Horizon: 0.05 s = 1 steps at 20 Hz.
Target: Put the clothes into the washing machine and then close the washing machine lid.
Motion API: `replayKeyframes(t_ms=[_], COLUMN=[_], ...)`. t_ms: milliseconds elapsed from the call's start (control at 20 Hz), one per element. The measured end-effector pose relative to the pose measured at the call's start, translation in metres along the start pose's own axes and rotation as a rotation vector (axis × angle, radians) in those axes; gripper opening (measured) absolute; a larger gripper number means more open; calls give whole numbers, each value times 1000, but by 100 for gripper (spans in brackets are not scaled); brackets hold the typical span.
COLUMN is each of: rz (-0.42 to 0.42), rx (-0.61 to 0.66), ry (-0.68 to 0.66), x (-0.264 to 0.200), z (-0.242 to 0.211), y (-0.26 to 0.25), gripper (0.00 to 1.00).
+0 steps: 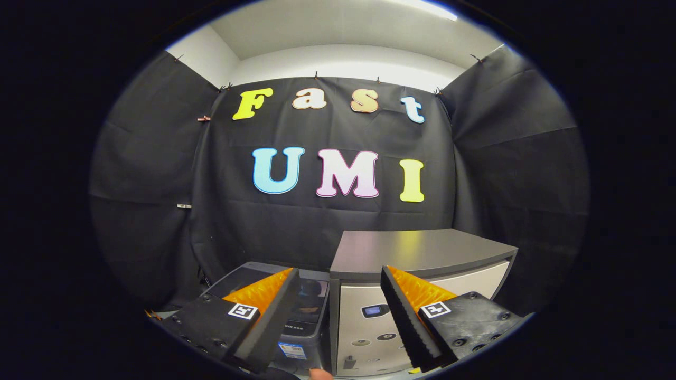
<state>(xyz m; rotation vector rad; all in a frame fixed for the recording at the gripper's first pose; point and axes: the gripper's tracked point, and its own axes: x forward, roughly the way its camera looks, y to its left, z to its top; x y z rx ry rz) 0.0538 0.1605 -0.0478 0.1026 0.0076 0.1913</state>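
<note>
Gripper (338, 316) was held up, level, with its two fingers spread wide apart and nothing between them; it gripped nothing. Just under the fingers a small pale bit, perhaps a fingertip (319, 374), showed, too little to be sure. Just ahead, beyond the left finger, stood a low dark machine (311, 306) with a glossy top, partly hidden by that finger; this looked like the washer, and its lid seemed to lie flat, though whether it was fully shut I could not tell. Touching it on the right stood a taller pale cabinet (422, 250) with a grey flat top and a small display on its front. Beyond both hung the black cloth wall (317, 232). No clothes could be made out, on the washer, on the cabinet or in the fingers. Judgement: this fitted either clothes waiting somewhere below the view and a lid yet to open, or clothes already inside and the lid put down. The frame did not settle which.
</note>
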Motion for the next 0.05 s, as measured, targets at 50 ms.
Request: replayKeyframes(t_ms=[50], rz=[-1], rx=[1], ry=[1], x=[0], z=[-1], y=[-1], gripper=[96])
